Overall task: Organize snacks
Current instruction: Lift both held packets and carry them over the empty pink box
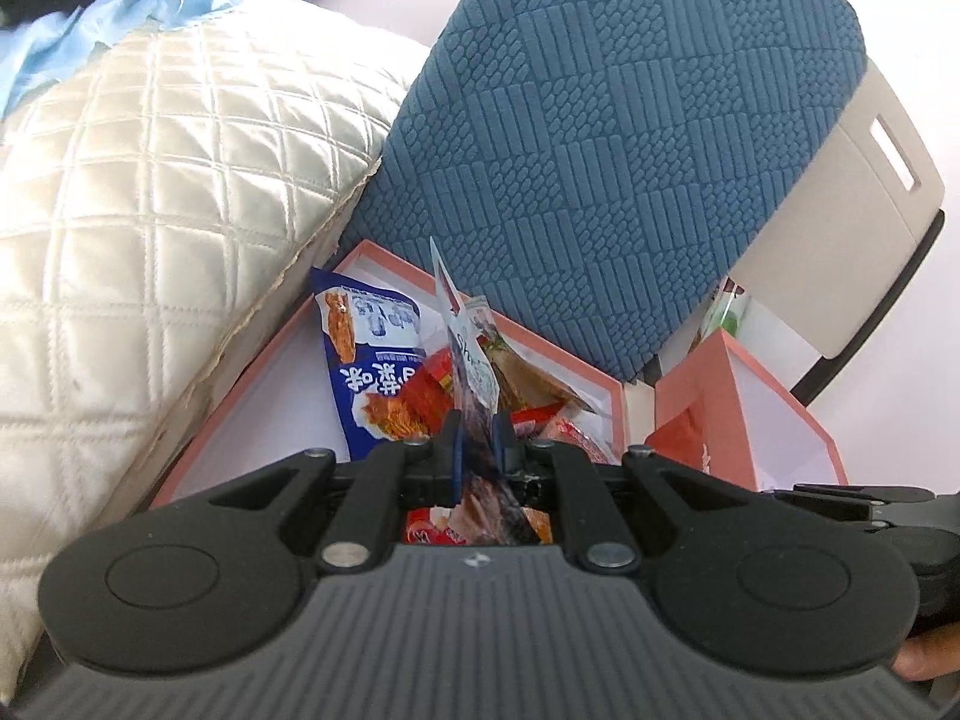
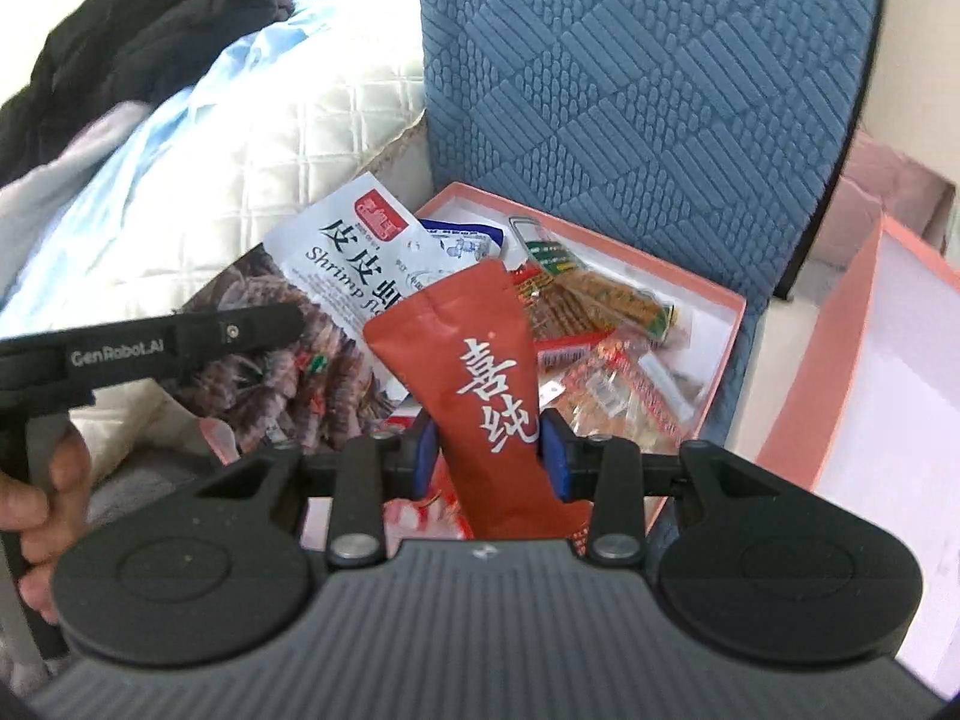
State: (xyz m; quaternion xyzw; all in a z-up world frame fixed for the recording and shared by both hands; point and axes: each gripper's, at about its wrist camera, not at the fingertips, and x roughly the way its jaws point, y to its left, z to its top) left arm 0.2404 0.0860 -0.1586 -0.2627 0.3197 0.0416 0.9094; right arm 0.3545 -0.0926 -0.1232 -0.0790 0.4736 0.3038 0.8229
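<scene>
Snack packets lie heaped in a shallow pink-rimmed cardboard box (image 1: pixel 252 396) with a white inside, set against a blue textured fabric chair back (image 1: pixel 600 150) and beside a cream quilted satin cushion (image 1: pixel 150 180). Left gripper (image 1: pixel 477 438): fingers clamped edge-on upon a white-and-grey shrimp snack packet (image 1: pixel 471 360), which stands upright above the box. In the right wrist view the same packet (image 2: pixel 336 264) shows its printed face, with the left gripper's black body (image 2: pixel 180 342) and the person's hand (image 2: pixel 36 504) at the left edge. Right gripper (image 2: pixel 489 456): fingers pressed on both sides of a red foil pouch with white characters (image 2: pixel 474 360), held upright over the box. Blue noodle-print packet (image 1: pixel 372 360) rests inside the box near its left wall. Second pink box part (image 1: pixel 750 420) sits to the right, just beside the first.
</scene>
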